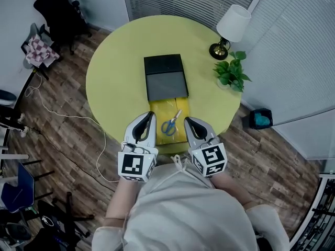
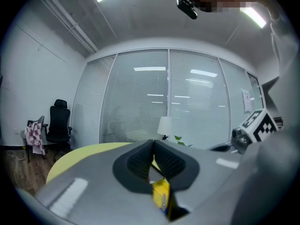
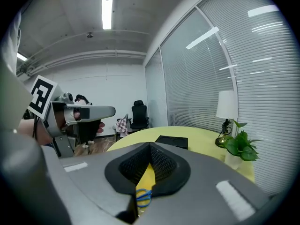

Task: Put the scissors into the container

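Scissors lie on the round yellow table — wood floor below — left gripper, right gripper jaws clenched.

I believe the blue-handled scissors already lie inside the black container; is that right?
Not quite: the head view shows the scissors lying on the yellow sheet in front of the black container, not inside it.

Ceiling strip lights lit the room evenly. Both gripper views showed fisheye distortion, dark corners and a blurred foreground.
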`<state>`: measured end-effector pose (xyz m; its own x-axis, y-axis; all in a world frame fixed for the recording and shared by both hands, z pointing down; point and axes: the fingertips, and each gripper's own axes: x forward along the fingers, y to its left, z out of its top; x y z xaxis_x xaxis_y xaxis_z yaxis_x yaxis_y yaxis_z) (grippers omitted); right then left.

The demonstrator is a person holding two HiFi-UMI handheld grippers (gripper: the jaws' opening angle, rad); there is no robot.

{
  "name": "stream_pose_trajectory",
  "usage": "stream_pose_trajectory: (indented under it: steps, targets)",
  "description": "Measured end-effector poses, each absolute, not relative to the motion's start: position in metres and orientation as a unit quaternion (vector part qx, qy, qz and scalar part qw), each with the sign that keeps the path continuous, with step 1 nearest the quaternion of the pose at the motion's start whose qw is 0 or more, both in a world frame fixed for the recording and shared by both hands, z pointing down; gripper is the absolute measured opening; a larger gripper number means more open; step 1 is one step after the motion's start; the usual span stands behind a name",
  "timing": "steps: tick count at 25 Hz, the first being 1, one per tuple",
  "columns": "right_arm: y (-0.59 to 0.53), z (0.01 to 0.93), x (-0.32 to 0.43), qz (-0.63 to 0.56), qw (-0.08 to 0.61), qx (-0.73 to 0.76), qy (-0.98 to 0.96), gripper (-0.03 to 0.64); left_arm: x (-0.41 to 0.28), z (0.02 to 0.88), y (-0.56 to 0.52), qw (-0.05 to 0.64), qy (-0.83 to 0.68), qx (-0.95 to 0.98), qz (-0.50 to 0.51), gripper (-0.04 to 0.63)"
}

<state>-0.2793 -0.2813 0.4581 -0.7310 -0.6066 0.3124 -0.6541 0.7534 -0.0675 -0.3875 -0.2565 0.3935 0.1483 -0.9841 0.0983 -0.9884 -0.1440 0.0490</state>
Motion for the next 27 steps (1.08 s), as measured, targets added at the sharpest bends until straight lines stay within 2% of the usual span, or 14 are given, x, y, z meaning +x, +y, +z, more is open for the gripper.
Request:
stream_pose_trajectory:
  steps: [27]
  targets:
    - [-0.287, 0.464, -0.275, 0.089, 0.142, 0.349, -0.922, -0.002, -0.387, 0.418, -0.263, 0.084, -0.655, 0.749, 0.050, 0.008]
